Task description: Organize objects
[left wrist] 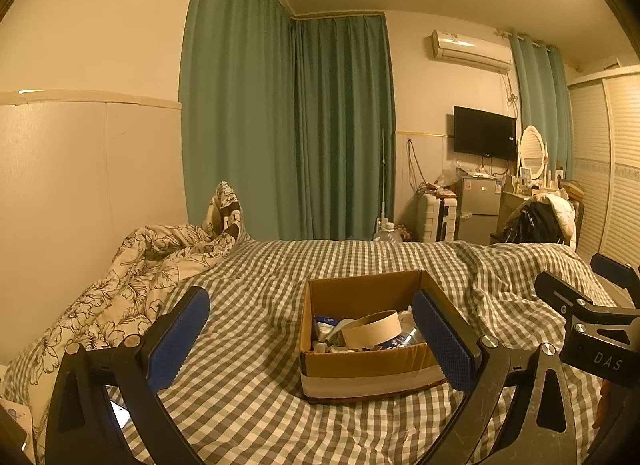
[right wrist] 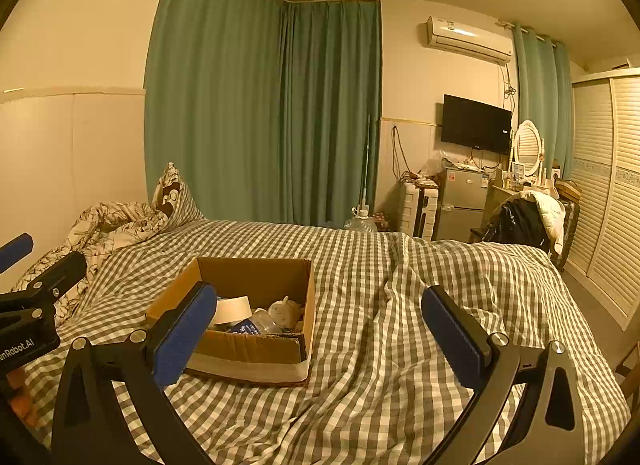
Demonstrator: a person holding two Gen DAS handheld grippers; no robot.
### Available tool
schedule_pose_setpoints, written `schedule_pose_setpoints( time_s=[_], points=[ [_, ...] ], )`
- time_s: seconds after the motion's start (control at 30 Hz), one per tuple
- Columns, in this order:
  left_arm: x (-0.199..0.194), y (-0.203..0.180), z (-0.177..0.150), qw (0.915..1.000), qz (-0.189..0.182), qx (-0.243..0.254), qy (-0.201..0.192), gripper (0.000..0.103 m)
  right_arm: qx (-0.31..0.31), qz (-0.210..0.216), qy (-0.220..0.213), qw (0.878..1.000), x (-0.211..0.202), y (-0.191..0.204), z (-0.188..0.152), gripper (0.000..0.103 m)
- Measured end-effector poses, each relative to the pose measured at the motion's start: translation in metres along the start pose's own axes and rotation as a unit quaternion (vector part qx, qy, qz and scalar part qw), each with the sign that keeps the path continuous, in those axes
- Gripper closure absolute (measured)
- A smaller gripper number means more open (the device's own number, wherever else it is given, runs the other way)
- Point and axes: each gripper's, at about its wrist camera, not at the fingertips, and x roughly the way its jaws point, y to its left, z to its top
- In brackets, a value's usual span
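At the far left of the bed a crumpled floral quilt lay heaped against the wall, and nothing on it looked like part of the tidying. The left gripper hung above the gingham sheet with its blue pads spread wide and nothing between them; its right pad sat in front of the near right corner of the cardboard box, though whether it touched the box could not be told. The box stood open on the sheet near the middle of the bed, and the loose things were inside it: a roll of brown tape standing on edge, a clear plastic bottle with a blue label lying on its side, and a small pale figurine toward the right wall, with a few smaller white bits in the left corner too small to name. To the right of the box the sheet was rumpled but bare, and the right gripper hovered over that stretch, also spread wide and empty, its left pad in line with the box's left wall. Judged from this, the gathering looked close to finished, since no stray item showed on the visible bedding. What might have remained was small: a last item outside both views, or moving the box itself. Beyond the bed, a small fridge and a wall television stood untouched.
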Motion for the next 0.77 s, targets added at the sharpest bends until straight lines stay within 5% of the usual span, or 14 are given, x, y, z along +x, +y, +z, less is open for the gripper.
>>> schedule_pose_setpoints(
  time_s=[0.77],
  points=[
    [0.0004,-0.0016,-0.0005,1.0000,-0.002,0.002,0.005,0.000,-0.003,0.002,0.004,1.000,0.0011,0.0028,-0.0047,0.000]
  ],
)
